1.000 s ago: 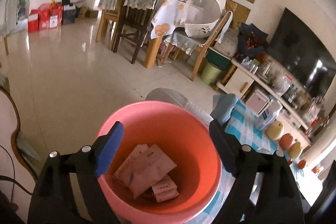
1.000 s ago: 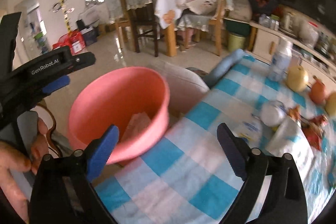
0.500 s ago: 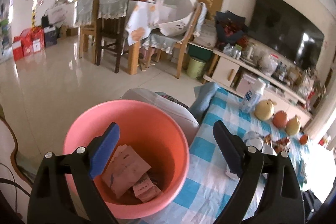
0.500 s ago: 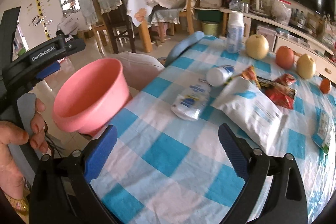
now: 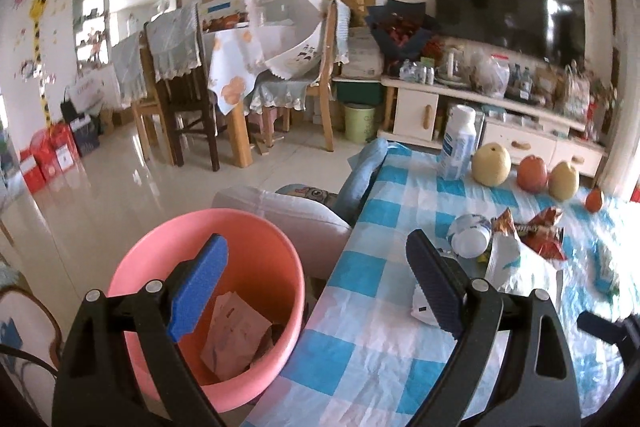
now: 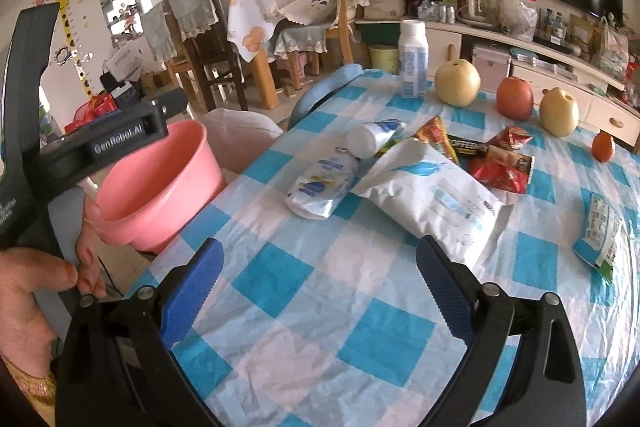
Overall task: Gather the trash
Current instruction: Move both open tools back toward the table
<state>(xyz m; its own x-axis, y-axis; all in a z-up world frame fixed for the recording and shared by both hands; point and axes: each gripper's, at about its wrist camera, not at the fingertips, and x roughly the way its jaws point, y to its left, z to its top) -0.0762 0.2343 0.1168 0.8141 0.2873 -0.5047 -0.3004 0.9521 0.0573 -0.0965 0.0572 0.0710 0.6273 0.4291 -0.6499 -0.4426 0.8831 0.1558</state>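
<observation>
A pink bucket (image 5: 240, 227) stands by the left edge of the blue-checked table (image 6: 320, 267) and holds paper packets (image 5: 232, 331); it also shows in the right wrist view (image 6: 160, 183). My left gripper (image 5: 316, 279) is open and empty, over the bucket's right rim and the table edge. My right gripper (image 6: 320, 287) is open and empty above the near table. Trash lies ahead: a small white-blue packet (image 6: 324, 183), a large white bag (image 6: 436, 195), a lying white bottle (image 6: 372, 139), red snack wrappers (image 6: 500, 163) and a green-white packet (image 6: 604, 231).
An upright white bottle (image 6: 412, 59), two pears (image 6: 456, 83), an apple (image 6: 514, 97) and a small orange fruit (image 6: 602, 147) stand at the table's far side. A padded stool (image 5: 288, 211) sits behind the bucket. Dining chairs and a TV cabinet stand beyond.
Both grippers have swung right, away from the bucket and toward the table. The trash on the table has come into view. Both stay open.
</observation>
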